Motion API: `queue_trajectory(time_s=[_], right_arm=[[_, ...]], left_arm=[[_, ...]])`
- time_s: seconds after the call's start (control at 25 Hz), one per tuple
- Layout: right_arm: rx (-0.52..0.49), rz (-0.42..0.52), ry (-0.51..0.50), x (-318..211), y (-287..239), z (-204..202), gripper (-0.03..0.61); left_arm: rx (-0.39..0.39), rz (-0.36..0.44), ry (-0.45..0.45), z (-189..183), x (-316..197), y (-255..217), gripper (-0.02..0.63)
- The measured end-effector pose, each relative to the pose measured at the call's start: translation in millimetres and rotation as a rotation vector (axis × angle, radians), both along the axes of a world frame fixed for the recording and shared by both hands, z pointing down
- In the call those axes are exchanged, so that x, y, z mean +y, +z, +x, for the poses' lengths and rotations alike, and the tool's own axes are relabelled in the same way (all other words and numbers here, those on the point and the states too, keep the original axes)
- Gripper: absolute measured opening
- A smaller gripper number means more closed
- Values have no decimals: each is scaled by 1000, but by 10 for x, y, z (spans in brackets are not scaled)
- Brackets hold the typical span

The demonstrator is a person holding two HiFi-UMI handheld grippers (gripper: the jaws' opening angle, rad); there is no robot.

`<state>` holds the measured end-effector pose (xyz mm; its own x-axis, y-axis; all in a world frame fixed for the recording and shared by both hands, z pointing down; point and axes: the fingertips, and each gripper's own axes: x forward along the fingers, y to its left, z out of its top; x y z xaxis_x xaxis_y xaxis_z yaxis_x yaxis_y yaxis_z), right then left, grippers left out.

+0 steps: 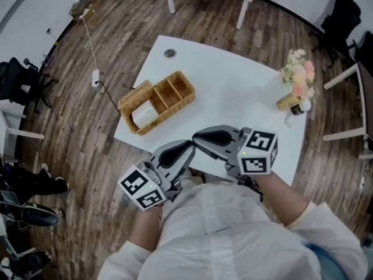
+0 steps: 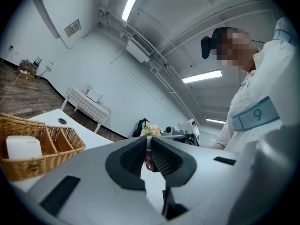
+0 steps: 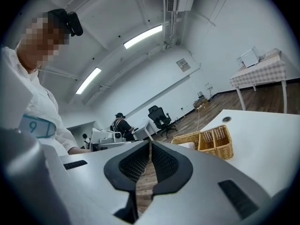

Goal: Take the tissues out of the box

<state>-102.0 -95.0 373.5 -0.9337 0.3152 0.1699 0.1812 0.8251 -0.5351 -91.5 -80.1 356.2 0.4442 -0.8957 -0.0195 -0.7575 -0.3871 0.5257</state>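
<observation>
Task not started. Tissues (image 1: 144, 114), a white pack, sit in the largest, lower-left compartment of the wicker box (image 1: 169, 114), left of centre in the head view on the white table (image 1: 233, 98). The two smaller compartments look empty. Left gripper (image 2: 149, 149) has its jaws together with nothing between them. Right gripper (image 3: 150, 156) is the same, pads meeting and empty. Both are held at the bottom centre of the head view, near the person's chest and well apart from the box. Everything is left to do: reach, grip the tissues, lift them out. Flowers (image 1: 297, 74) at right are not involved.
</observation>
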Motion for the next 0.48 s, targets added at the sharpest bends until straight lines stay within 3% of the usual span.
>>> queue_trajectory(time_s=[0.32,0.48], right_arm=[[11,4,34,-137,145,-213,35],[25,9,51,-195,211,-264,35]], left_arm=[[-69,-44,1,-297,-81,122,38],[-206,-75,28,-533,-37,246,64]])
